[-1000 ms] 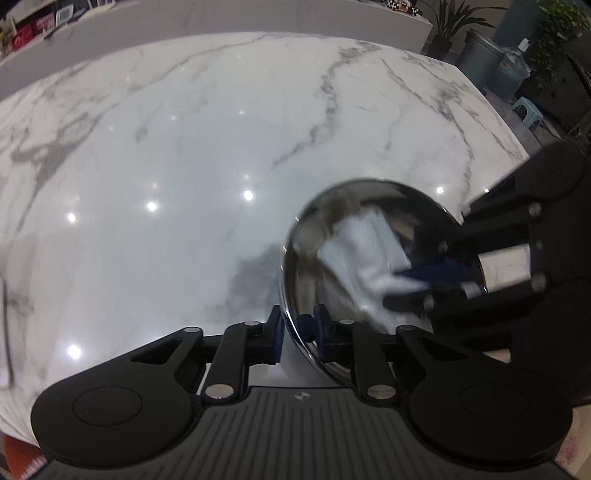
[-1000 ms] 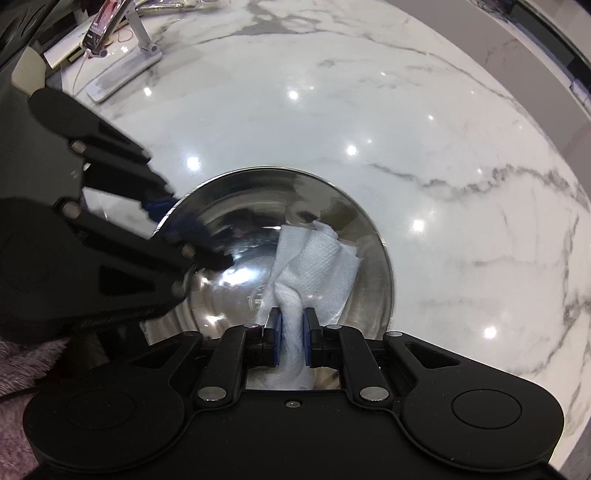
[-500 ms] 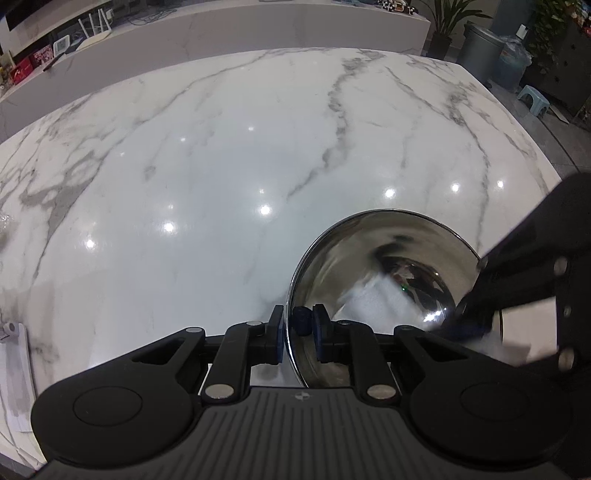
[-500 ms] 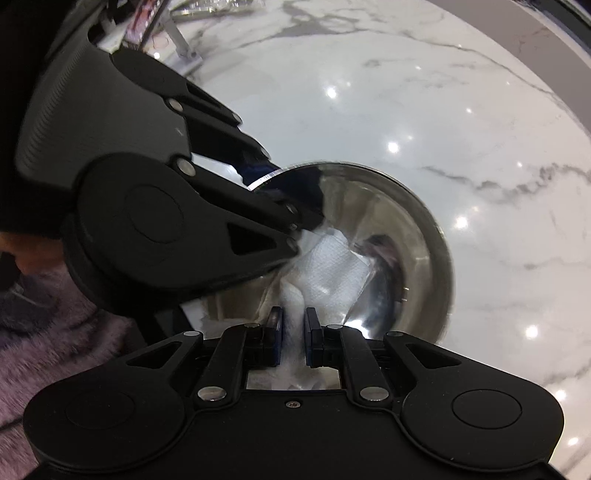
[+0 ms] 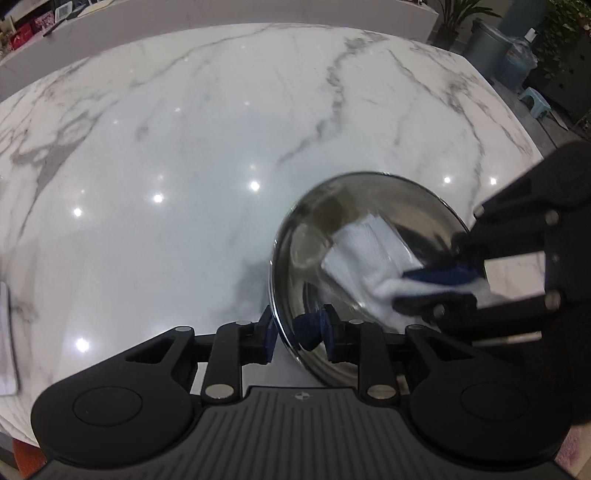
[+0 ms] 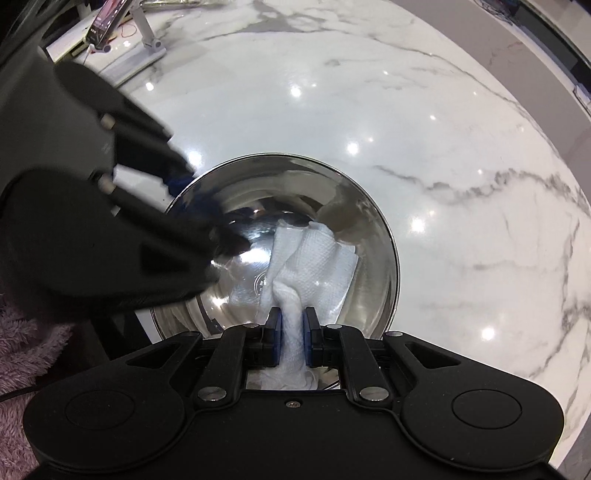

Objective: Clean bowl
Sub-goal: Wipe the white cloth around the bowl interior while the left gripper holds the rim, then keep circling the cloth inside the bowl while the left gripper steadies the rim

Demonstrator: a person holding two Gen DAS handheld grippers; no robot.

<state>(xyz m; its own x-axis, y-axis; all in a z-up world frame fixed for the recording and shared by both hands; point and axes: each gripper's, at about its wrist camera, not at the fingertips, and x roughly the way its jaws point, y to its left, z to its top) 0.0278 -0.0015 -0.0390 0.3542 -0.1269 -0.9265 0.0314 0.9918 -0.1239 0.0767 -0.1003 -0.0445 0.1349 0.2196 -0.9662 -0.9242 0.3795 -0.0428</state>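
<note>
The steel bowl [image 6: 280,243] sits on the marble table [image 5: 184,166], polished like a mirror, its round rim bright and its inner wall throwing back dark shapes and ceiling lights. A faint brownish smear or reflection shows on the bowl's far inner wall in both views; which it is, I cannot tell. The left gripper [image 5: 300,330] has the bowl's near rim pinched between its blue pads, one pad outside the wall and one inside, jaws narrow and closed on the metal. In the right wrist view the same gripper reaches onto the bowl's left rim, blurred. Inside the bowl, the right gripper [image 6: 292,336] clamps a bunched white paper towel [image 6: 310,262], jaws narrow around the twisted part. The towel fans out from there and lies pressed against the bowl's bottom and right inner wall, its dimpled texture plain to see. Beyond the bowl, at the table's far left edge, stands a phone on a stand [image 6: 110,26].
</note>
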